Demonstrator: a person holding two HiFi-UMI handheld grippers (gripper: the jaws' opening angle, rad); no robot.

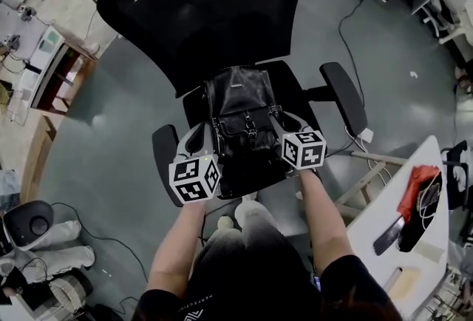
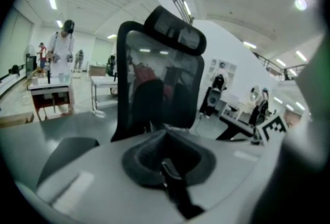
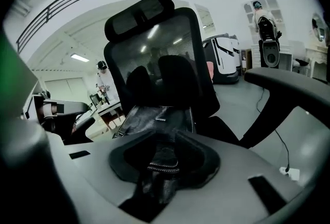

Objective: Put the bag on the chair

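The left forearm point(image 1: 177, 238) and right forearm point(image 1: 323, 216) reach up from the bottom centre of the head view. The left gripper point(image 1: 198, 140), left of centre, pinches a thin strap point(image 2: 172, 181). The right gripper point(image 1: 290, 122), right of centre, clamps a leather strap point(image 3: 160, 158).

The chair point(image 1: 214, 9) stands on grey floor point(image 1: 118, 112); the bag point(image 1: 240, 109) sits on its seat between left tongs point(image 1: 201, 136) and right tongs point(image 1: 284, 122).

black leather bag point(image 1: 240, 109), black mesh chair point(image 1: 207, 16)
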